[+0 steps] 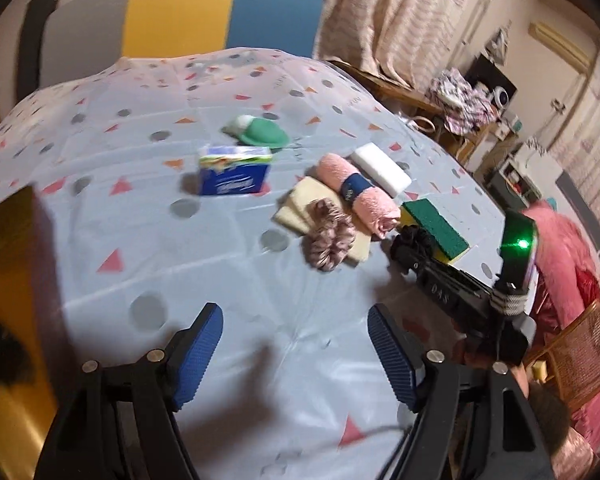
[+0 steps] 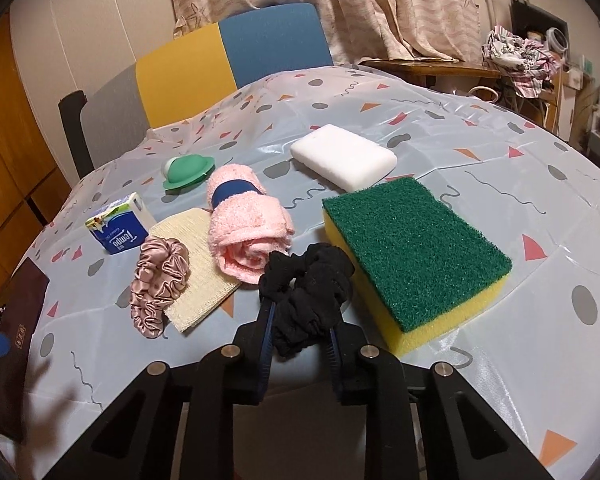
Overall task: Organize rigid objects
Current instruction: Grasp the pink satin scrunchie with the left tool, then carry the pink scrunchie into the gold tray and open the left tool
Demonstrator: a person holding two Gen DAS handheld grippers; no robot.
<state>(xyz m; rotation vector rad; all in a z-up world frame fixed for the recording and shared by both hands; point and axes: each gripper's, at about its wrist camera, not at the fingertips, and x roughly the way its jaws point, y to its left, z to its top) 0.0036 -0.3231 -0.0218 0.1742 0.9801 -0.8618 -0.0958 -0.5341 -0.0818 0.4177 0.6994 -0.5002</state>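
My right gripper (image 2: pixel 300 312) is shut on a black scrunchie (image 2: pixel 304 288) just above the patterned tablecloth (image 2: pixel 480 132). The scrunchie hangs beside a green-and-yellow sponge (image 2: pixel 416 256). Ahead lie a rolled pink towel (image 2: pixel 244 224), a beige cloth (image 2: pixel 196 268) with a pink scrunchie (image 2: pixel 160 280) on its edge, a white block sponge (image 2: pixel 344 158), a blue tissue pack (image 2: pixel 118 228) and a green lid-shaped object (image 2: pixel 188 170). My left gripper (image 1: pixel 296 314) stands open over bare cloth, well short of the tissue pack (image 1: pixel 234 172), with nothing between its fingers.
A chair (image 2: pixel 228 48) with a grey, yellow and blue back stands behind the table. A dark brown pouch (image 2: pixel 20 340) lies at the left table edge. A wooden side table (image 2: pixel 432 66) with crumpled fabric stands at the back right, and a wicker chair (image 1: pixel 576 356) at the right.
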